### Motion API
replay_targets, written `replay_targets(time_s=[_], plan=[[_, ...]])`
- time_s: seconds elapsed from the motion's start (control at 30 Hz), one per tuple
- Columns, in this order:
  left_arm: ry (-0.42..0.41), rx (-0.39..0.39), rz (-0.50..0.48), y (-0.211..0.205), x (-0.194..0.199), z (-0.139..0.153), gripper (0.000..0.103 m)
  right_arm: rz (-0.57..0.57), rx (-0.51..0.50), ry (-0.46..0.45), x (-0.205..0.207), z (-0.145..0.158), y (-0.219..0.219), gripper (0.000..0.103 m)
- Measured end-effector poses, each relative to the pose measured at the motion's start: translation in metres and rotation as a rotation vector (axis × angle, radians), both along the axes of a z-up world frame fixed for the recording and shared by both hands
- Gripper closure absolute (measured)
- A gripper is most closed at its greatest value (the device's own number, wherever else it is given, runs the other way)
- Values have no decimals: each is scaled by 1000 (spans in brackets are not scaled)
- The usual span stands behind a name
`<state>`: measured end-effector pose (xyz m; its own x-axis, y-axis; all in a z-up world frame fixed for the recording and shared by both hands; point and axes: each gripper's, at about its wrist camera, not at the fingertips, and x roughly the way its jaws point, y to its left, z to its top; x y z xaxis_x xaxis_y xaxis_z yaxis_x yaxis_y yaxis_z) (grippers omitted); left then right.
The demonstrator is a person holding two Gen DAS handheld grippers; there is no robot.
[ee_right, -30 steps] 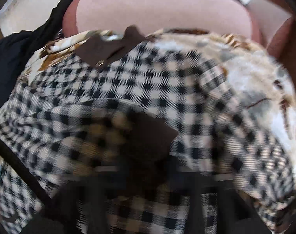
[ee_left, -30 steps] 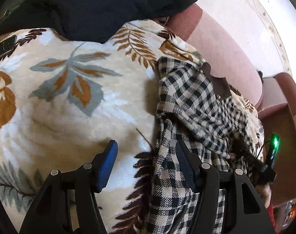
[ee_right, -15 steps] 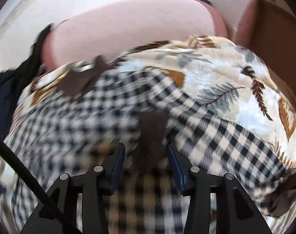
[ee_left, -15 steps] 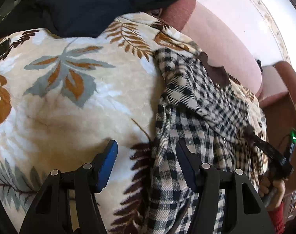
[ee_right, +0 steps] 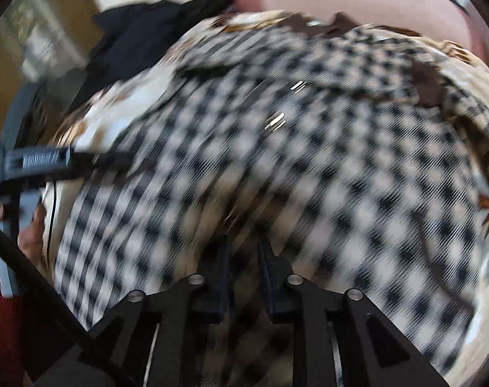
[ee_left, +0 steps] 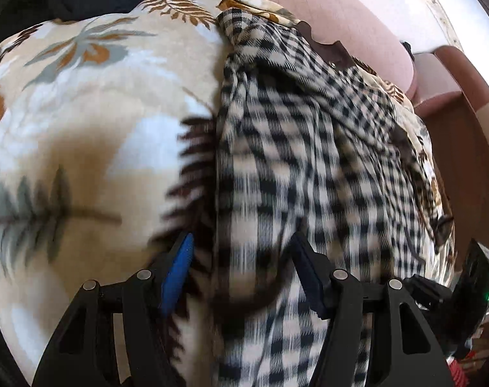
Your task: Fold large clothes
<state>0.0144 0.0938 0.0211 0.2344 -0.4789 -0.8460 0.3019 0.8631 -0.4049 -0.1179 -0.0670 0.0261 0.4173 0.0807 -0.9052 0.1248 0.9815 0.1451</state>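
Note:
A black-and-white checked shirt point(ee_left: 302, 148) with a brown collar point(ee_left: 328, 51) lies spread on a leaf-print blanket point(ee_left: 83, 103). My left gripper point(ee_left: 241, 258) is open, its fingers standing astride the shirt's left edge near the hem. In the right wrist view the shirt point(ee_right: 309, 148) fills the frame, blurred by motion. My right gripper point(ee_right: 244, 251) has its jaws nearly together, pinching a fold of the checked cloth. The left gripper shows at that view's left edge point(ee_right: 38, 161).
A pink sofa backrest point(ee_left: 347, 16) rises behind the blanket. A dark garment point(ee_right: 138, 38) lies at the far left corner of the sofa. A brown armrest point(ee_left: 454, 74) stands at the right.
My right gripper has closed from open onto the shirt cloth and swung left. My left gripper has moved forward along the shirt's left edge, still open.

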Motion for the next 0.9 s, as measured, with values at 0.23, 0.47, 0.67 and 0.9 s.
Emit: replay_targets(time_s=[0.23, 0.47, 0.67, 0.9], plan=[[-105, 108, -36, -2, -62, 3, 69, 31, 104, 7, -47, -1, 18, 84], [-159, 178, 12, 3, -81, 17, 96, 131, 64, 9, -79, 5, 47, 84], [-146, 122, 101, 23, -78, 25, 95, -16, -62, -68, -105, 38, -23, 74], [-227, -54, 182, 45, -82, 54, 85, -654, -276, -194, -168, 94, -208, 39]])
